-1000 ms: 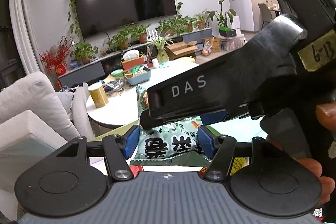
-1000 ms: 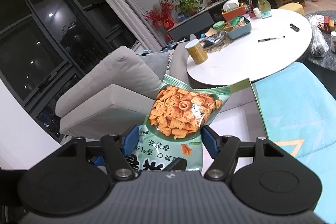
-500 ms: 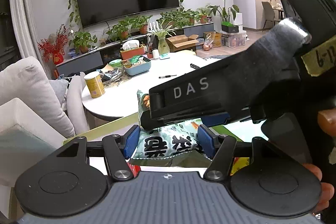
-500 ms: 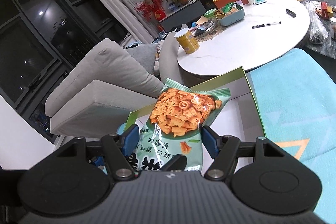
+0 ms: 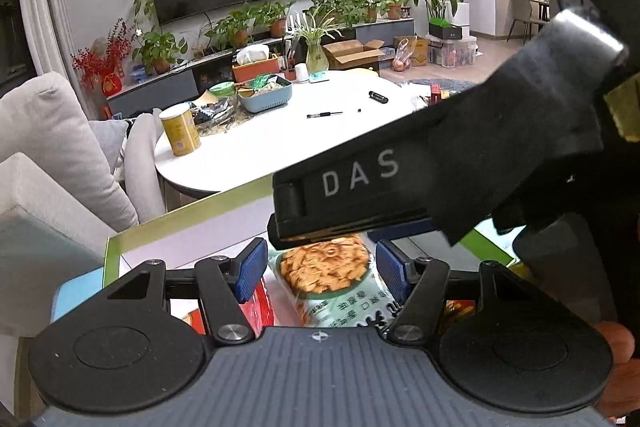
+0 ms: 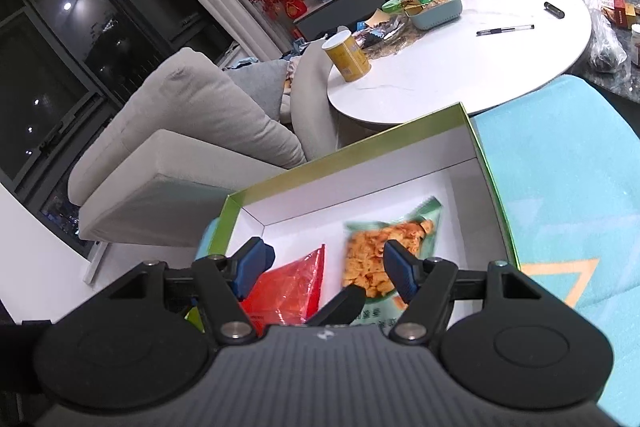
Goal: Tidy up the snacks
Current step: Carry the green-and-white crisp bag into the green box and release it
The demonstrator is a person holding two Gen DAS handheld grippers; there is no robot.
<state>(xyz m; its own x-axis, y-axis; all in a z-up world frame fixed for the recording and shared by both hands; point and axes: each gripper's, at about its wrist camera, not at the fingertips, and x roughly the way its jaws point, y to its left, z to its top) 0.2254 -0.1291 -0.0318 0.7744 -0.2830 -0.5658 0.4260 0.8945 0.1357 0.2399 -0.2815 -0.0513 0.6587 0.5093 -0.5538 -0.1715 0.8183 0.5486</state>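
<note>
A green snack bag printed with orange crisps lies in the green-rimmed white box, beside a red snack bag. My right gripper is open above both bags, holding nothing. In the left wrist view the green bag lies below my left gripper, which is open; the red bag shows by its left finger. The right gripper's black body crosses just above and ahead of the left gripper.
The box sits on a teal mat. Beyond it stands a round white table with a yellow can, a blue basket and a pen. A grey sofa is at the left.
The green bag was held by both grippers above the box; both have opened and it now lies in the box. Both grippers tilted downward over the box.
</note>
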